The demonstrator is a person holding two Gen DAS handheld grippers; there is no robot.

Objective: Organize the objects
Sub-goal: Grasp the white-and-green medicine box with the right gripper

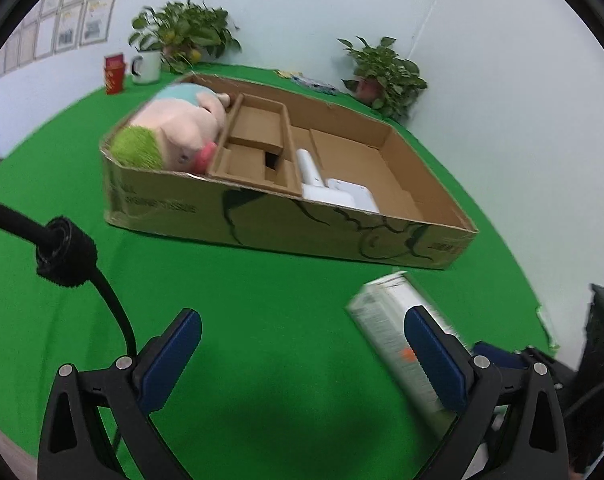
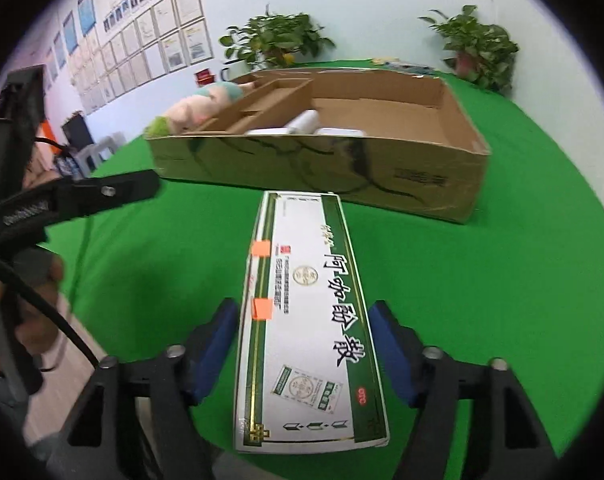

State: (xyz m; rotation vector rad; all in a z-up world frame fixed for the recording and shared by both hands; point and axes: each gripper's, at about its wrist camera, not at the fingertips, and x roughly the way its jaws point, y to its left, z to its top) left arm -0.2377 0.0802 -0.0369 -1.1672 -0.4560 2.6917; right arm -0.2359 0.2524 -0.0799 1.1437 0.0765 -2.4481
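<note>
Medicine carton (image 2: 306, 320), a long white cardboard box with green borders and black brush lettering, lies flat on the green cloth-covered table (image 2: 482, 280), lengthwise between the blue-padded fingers of the right gripper (image 2: 304, 344). The jaws stand wide, one pad on each long side of the carton, with a sliver of green showing on both sides, so as far as I can judge the pads are not yet pressing and nothing is gripped. Straddling it along its length makes sense: the narrow width fits between the pads, where the long dimension would not.

Ahead of it, near but not touching, sits the shallow brown cardboard tray (image 2: 442, 184) with a black line drawing on its front wall. Its contents explain the sorting scheme (each kind of thing has its own section): a pink plush pig with a green tuft (image 1: 181, 128) fills the left compartment, a brown cardboard divider insert (image 1: 253, 140) occupies the middle, and a white plastic handheld appliance (image 1: 330, 184) lies against the front wall of the large right section, whose far floor is bare. That free floor looks like the likely home for the carton.

The left gripper (image 1: 302, 360) hangs above the cloth with its jaws wide apart and empty; the carton shows just beyond its right finger, blurred. It seems parked clear so the other hand has room to work.

Two potted green plants, a white enamel mug (image 1: 146, 66) and a red box (image 1: 115, 73) stand at the back, well apart from the tray.
</note>
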